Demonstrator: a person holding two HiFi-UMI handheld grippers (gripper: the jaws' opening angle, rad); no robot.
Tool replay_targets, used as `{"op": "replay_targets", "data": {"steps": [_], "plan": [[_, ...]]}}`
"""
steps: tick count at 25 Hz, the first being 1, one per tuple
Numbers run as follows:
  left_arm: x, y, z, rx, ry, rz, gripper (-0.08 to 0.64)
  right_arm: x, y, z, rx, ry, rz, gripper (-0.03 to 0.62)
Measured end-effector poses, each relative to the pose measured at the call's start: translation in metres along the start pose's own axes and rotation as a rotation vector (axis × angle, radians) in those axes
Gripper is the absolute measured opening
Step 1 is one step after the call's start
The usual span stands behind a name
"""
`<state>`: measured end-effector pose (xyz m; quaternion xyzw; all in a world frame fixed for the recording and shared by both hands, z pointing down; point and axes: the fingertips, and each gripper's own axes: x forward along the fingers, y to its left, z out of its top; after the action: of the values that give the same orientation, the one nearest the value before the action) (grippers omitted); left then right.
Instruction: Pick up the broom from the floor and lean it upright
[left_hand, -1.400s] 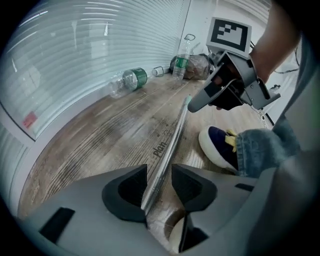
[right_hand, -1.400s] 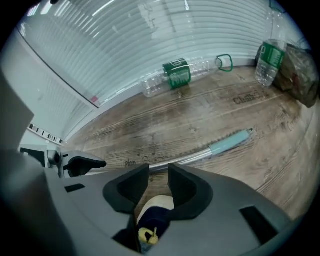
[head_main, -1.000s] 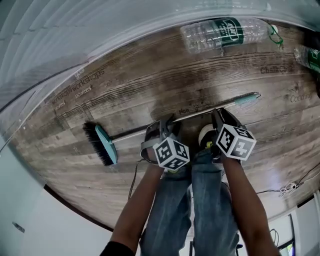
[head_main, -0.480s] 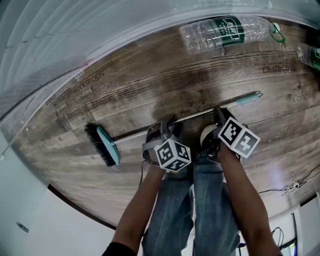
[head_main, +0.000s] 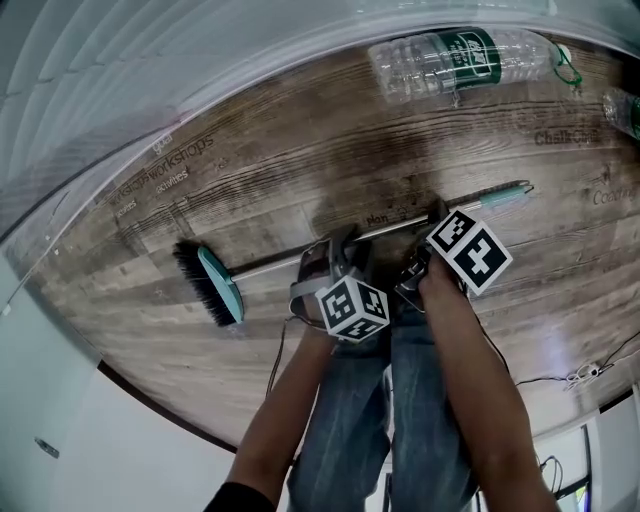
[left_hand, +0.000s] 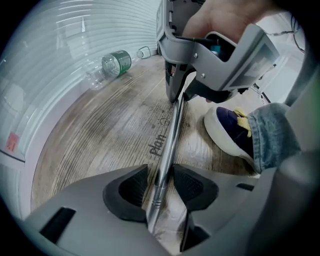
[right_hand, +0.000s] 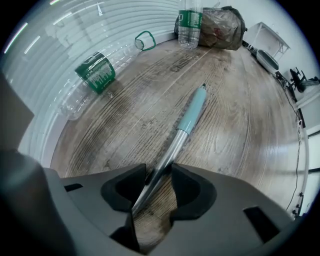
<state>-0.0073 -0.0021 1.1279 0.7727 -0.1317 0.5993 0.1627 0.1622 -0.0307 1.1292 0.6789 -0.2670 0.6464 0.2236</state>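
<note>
The broom lies flat on the wooden floor, with its teal head and black bristles (head_main: 212, 287) at the left. Its metal handle (head_main: 390, 227) runs right to a teal grip (head_main: 505, 193). My left gripper (head_main: 338, 247) points down over the middle of the handle. In the left gripper view the handle (left_hand: 167, 145) passes between its pads (left_hand: 160, 187), which straddle it with floor showing beside it. My right gripper (head_main: 432, 218) stands further along the handle toward the teal grip. Its jaws (right_hand: 159, 187) are opening, and the handle (right_hand: 167, 160) lies between them unpressed.
A clear plastic bottle (head_main: 450, 62) lies by the white ribbed wall, and another bottle (right_hand: 190, 22) stands beside a brown bag (right_hand: 220, 27). The person's shoe (left_hand: 232, 132) is close to the handle. Cables (head_main: 580, 375) lie on the floor at the right.
The right gripper has rolled about its own axis, its marker cube turning, and shifted slightly toward the handle. The left gripper and the broom have stayed put.
</note>
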Motion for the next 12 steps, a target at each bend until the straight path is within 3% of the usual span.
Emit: {"op": "replay_targets", "data": {"steps": [3,5,12], "plan": [[-0.001,0.0,0.0,0.004,0.011,-0.026,0.162,-0.002,0.001,0.001,0.016,-0.012,0.021,0.16],[-0.004,0.0,0.002,0.028,0.012,-0.04,0.115,-0.006,0.005,0.005,0.043,-0.036,0.038,0.144],[-0.03,0.004,0.017,0.032,-0.029,-0.027,0.107,-0.045,0.02,0.022,0.053,-0.119,0.076,0.13]]}}
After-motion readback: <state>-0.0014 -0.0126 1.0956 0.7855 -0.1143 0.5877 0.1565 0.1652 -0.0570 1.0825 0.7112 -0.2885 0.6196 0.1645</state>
